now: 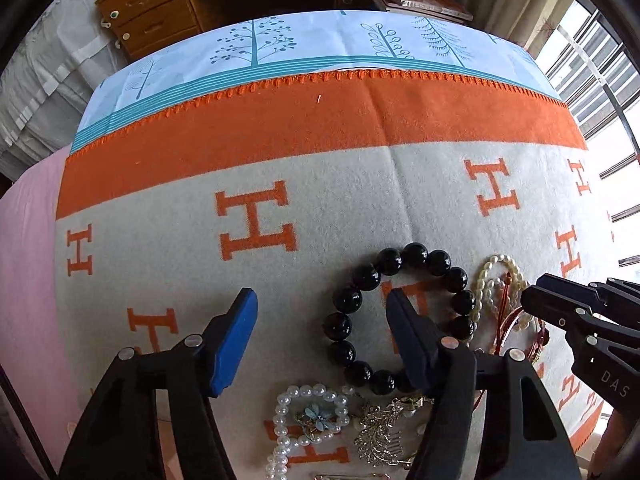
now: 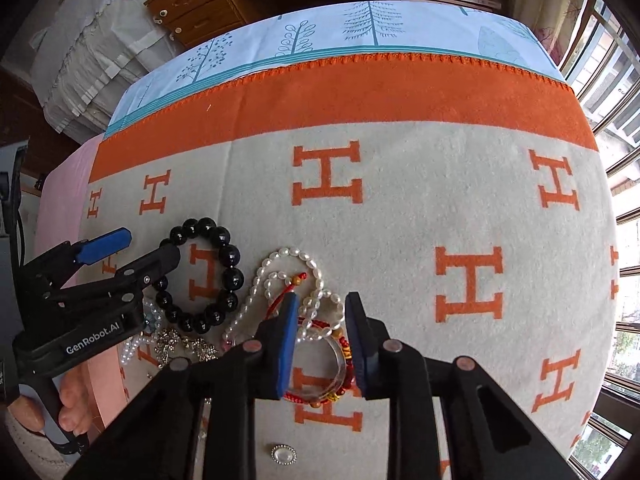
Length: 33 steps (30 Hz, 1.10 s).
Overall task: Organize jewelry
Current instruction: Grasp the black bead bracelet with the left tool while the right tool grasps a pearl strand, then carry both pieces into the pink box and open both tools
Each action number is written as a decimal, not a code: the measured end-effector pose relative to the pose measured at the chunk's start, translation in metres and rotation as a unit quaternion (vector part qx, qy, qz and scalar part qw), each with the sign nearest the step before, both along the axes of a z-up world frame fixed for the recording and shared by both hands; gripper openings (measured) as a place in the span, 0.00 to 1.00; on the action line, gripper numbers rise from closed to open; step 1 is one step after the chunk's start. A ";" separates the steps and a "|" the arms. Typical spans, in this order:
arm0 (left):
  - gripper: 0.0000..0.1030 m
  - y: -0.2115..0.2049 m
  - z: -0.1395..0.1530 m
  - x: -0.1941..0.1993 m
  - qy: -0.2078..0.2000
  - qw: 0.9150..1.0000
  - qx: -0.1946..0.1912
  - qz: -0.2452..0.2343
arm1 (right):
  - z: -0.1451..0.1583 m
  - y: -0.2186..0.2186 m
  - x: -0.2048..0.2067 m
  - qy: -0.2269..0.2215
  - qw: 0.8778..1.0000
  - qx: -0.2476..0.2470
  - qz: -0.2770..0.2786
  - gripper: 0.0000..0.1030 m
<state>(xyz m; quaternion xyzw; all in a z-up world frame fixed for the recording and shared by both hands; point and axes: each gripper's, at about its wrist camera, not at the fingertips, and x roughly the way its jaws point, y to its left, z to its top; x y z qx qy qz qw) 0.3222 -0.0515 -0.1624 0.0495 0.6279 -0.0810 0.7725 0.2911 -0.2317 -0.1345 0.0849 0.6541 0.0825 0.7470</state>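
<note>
"GenRobot.AI" on left claw (image 2: pixel 138 250); "DAS" (partial) on right claw (image 1: pixel 532 298); "H"s pattern blanket (image 2: pixel 400 220).

A grey blanket (image 2: pixel 400 208) with orange H letters and an orange band covers the surface, over a pale tree-print cloth (image 2: pixel 420 28). Beyond stand wooden drawers (image 1: pixel 148 16) and stacked books (image 1: pixel 420 0). Daylight enters through barred windows (image 1: pixel 600 92) at the right.

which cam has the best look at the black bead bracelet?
Left wrist. The black bead bracelet sits large near the frame's centre, most beads sharp, with one finger of the left gripper crossing inside its loop. The right wrist view shows it smaller, off to the left, its left side partly hidden behind that gripper.
</note>
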 end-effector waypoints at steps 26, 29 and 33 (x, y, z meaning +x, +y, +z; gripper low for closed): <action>0.12 0.017 0.118 -0.065 -0.129 0.991 -0.038 0.022 | 0.111 0.023 -0.056 -0.140 0.989 0.027 0.040 0.05; 0.12 0.039 0.155 -0.087 -0.162 0.985 -0.049 0.035 | 0.148 0.035 -0.073 -0.180 0.982 0.036 0.050 0.05; 0.12 0.073 0.194 -0.119 -0.194 0.978 -0.060 0.054 | 0.194 0.051 -0.100 -0.234 0.969 0.045 0.066 0.05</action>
